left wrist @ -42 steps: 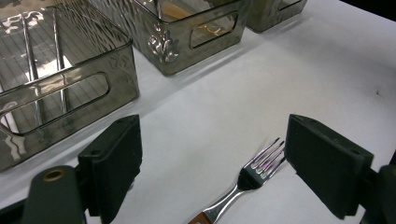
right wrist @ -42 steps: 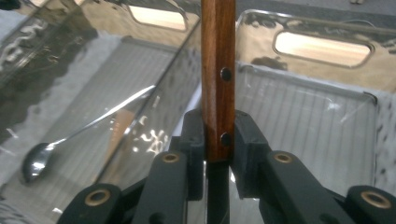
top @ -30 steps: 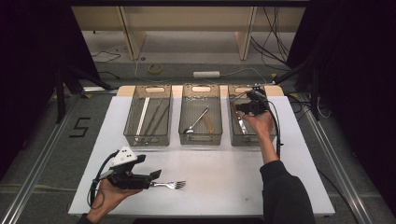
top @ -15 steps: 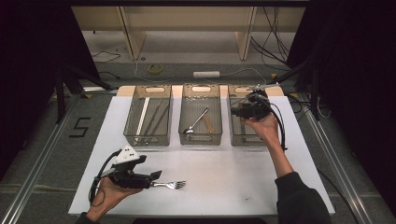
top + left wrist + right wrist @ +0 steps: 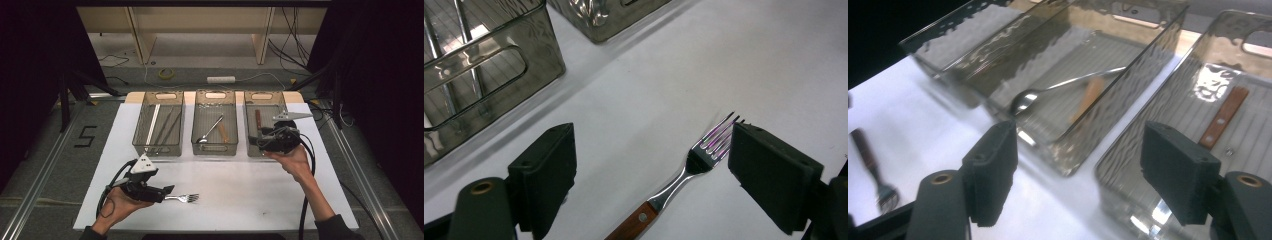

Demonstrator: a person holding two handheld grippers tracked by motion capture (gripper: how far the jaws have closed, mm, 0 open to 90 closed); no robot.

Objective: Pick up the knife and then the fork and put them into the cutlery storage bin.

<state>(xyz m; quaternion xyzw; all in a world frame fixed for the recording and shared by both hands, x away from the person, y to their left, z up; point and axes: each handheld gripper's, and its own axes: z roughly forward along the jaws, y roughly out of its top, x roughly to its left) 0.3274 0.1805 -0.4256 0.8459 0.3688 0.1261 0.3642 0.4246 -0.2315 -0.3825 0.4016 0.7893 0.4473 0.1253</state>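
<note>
Wood-handled steel fork (image 5: 184, 198) lies on the white tabletop (image 5: 240, 190) at lower left, between the spread jaws of the left gripper (image 5: 167, 190), untouched. At right, the right gripper (image 5: 256, 140) hovers at the near edge of the right-hand clear plastic bin (image 5: 250, 106), its jaws having just opened wide with nothing between them.

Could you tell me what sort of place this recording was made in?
Probably a lab recording rig, not a kitchen: a white table curtained in black, loose cables on the floor, and three clear bins sorting cutlery.
</note>
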